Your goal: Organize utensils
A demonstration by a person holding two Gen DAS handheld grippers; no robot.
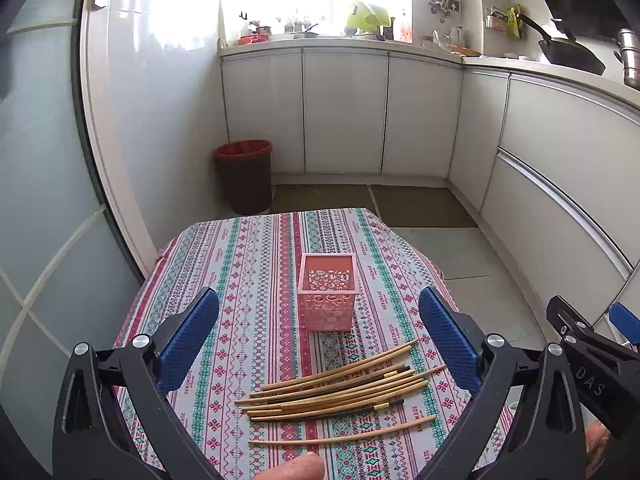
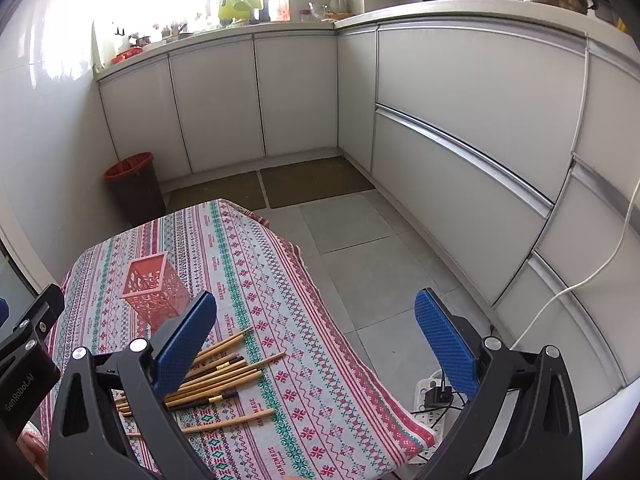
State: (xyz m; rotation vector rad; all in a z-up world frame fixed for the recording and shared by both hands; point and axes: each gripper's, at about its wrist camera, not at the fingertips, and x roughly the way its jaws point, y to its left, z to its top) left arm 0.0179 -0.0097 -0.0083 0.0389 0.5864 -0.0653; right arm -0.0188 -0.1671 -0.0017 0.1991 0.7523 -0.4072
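1. Broadly, white kitchen cabinets run along the far wall and the right side under a cluttered countertop, with a bright window above it

2. Next in size, a small table covered by a patterned tablecloth in red, green and white stripes stands on the grey tiled floor

3. Beside the far left cabinet stands a dark waste bin with a red liner

4. At the frame bottom of its own camera, the left gripper hovers above the table with its blue-padded fingers spread wide, holding nothing

5. Likewise the right gripper has its fingers spread wide and empty; it hangs over the table's right edge, its right pad above the floor

6. Upright near the middle of the cloth is a pink perforated holder, square and open at the top; nothing shows inside it

7. Just in front of the holder, apart from it, a loose bundle of chopsticks lies flat on the cloth, mostly bamboo-coloured with a couple of dark ones, and one stick lies a little nearer the camera

8. On the floor by the table's right corner sits a white power strip with a black plug in it
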